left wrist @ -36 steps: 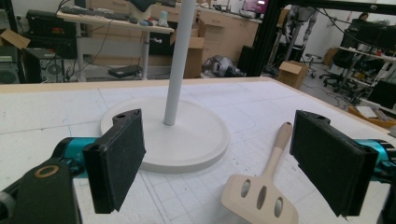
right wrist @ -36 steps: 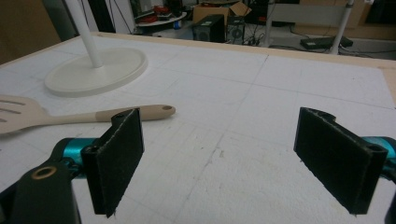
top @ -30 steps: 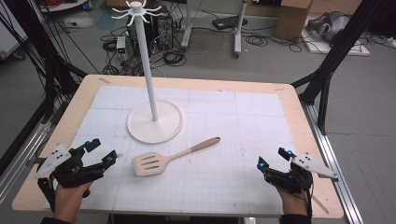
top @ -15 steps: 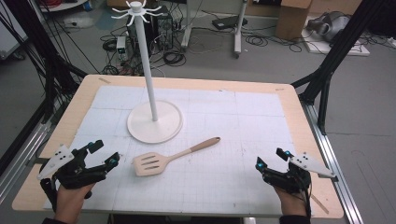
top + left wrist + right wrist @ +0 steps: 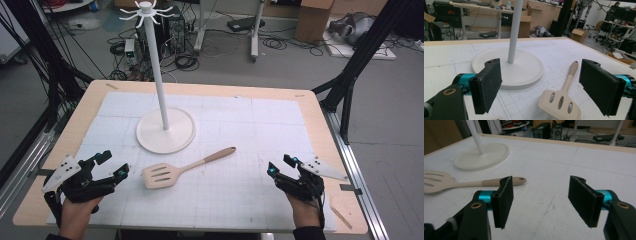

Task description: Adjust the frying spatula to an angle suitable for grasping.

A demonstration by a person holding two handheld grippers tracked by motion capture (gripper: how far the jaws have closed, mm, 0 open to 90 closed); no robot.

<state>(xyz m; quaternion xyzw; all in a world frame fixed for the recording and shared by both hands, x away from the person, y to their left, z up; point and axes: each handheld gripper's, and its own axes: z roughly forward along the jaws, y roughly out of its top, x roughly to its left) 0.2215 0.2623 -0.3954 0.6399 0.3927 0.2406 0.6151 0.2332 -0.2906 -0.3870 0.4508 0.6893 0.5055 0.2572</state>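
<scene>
Beige slotted spatula (image 5: 180, 169) laid flat on white gridded mat (image 5: 250, 130), between both grippers, touched by neither. Blade seen just beyond left gripper (image 5: 111, 164), jaws spread wide, nothing held. Handle tip pointed toward right gripper (image 5: 281, 165), well apart; its jaws just narrowed, gap kept, nothing between. Three slots seen in blade, handle rounded, hanging hole at end. White stand (image 5: 165, 131) set just behind spatula.

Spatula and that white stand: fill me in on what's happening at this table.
A person holds a two-jaw gripper in each hand at the near edge of the table. A beige slotted spatula lies flat between them, just in front of the round base of the white hook stand, held by neither. The left gripper sits open beside the spatula's blade. The right gripper, empty, has just been closing its jaws partway and is apart from the handle.
</scene>
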